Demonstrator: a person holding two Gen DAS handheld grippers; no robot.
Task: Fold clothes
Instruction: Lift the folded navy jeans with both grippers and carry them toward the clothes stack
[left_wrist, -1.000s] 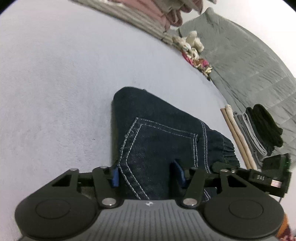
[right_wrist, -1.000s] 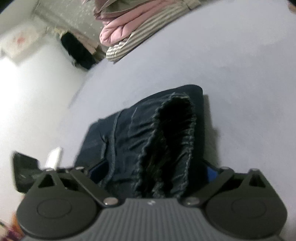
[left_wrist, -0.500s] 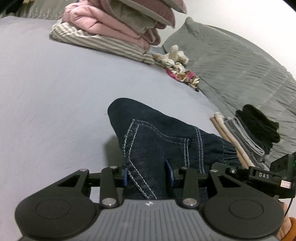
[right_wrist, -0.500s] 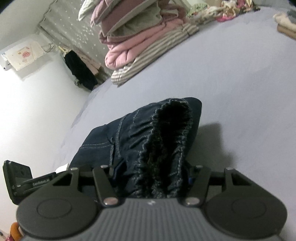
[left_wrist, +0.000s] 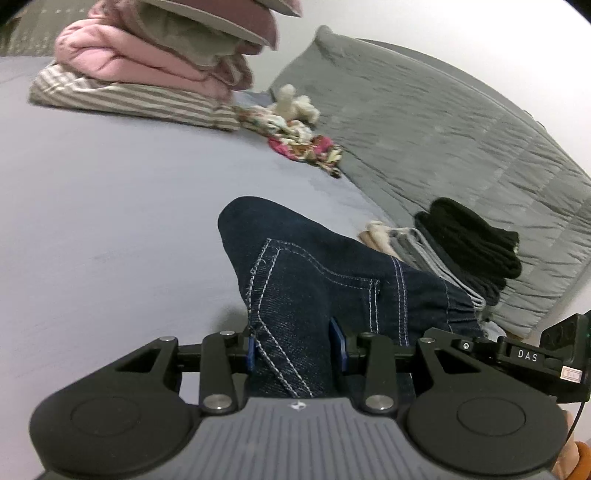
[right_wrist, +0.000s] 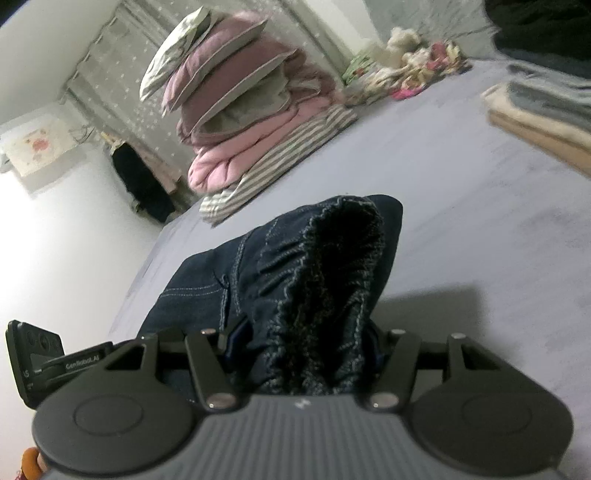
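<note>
Bedroom, bed (left_wrist: 110, 192), stacked pillows (right_wrist: 229, 85), folded clothes (left_wrist: 461, 243)

Both wrist views look close along jeans (left_wrist: 314, 288); share bedding pile (right_wrist: 255, 122).

The jeans (right_wrist: 317, 280) hide the right gripper's pads. At one o'clock, the black clothes (right_wrist: 543, 33) are blurred and cut by the edge.

Grey bed (left_wrist: 110, 229), striped bedding (left_wrist: 122, 98), folded clothes (left_wrist: 454, 243)
</note>
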